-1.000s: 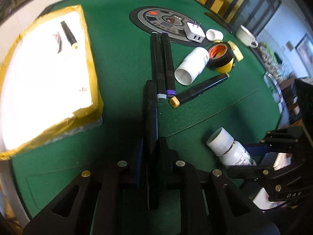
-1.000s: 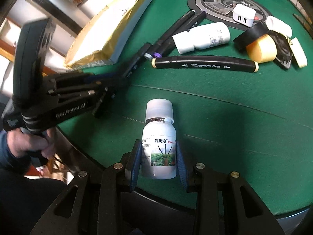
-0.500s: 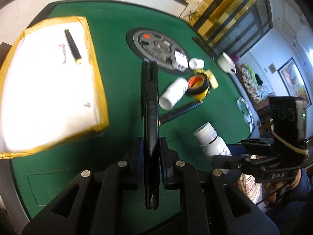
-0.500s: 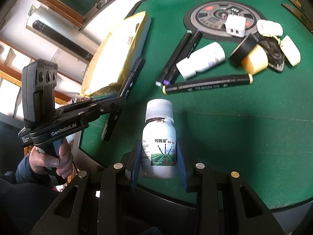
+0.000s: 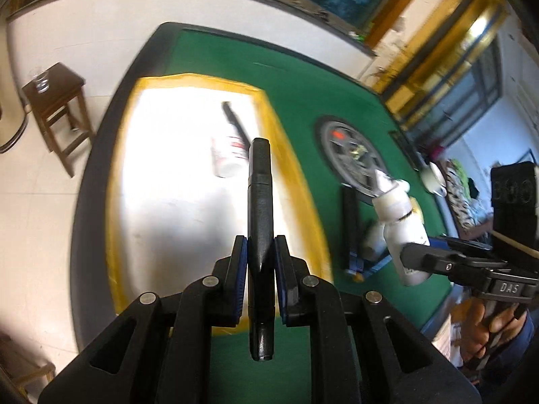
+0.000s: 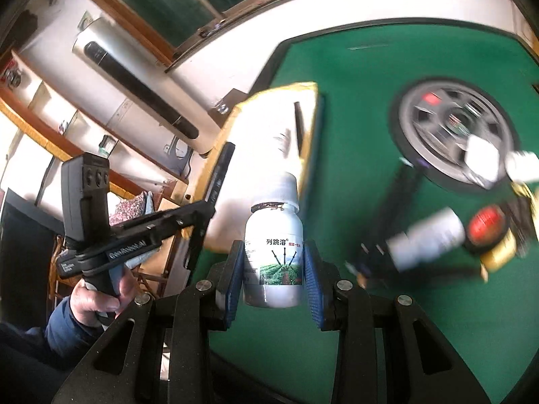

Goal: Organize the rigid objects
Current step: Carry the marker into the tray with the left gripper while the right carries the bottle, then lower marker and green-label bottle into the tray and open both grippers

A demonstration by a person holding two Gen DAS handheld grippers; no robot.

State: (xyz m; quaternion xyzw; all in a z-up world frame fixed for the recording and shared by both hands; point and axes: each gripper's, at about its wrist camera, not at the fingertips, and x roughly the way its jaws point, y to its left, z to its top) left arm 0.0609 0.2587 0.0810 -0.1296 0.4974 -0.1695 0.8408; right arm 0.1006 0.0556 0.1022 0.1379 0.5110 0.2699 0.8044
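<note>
Nearest the left wrist camera, the left hand-held gripper (image 5: 259, 266) is clamped on a black marker (image 5: 258, 202), its blue pads pressed to the barrel on both sides; the marker runs straight away from the lens, lifted clear of the surface. In the right wrist view the right hand-held gripper (image 6: 273, 269) is clamped on a small white bottle (image 6: 273, 245) with a white cap and a printed label, held upright off the surface.

Below both lies the counter (image 5: 296, 77), covered in green felt with a dark rim. On its left part sits a shallow tray (image 5: 289, 155) with a yellow edge and a white floor washed out by glare; in it lie another black marker (image 5: 235, 121) and a pale bottle-like thing (image 5: 229, 158), too blurred to read. Further right on the felt a round dark disc (image 5: 340, 155) with a red spot is set into the surface. Near it are more black markers (image 6: 401, 202), a white bottle lying on its side (image 6: 427, 239), a roll of dark tape (image 6: 488, 225) with a red centre, and a white plug adapter (image 6: 478, 158), all smeared by motion.

Past the counter's edge, the floor is pale tile, with a wooden stool (image 5: 57, 107) carrying a glass. Windows with dark frames line the far wall, and a white cylindrical water heater (image 6: 141, 101) hangs there.
</note>
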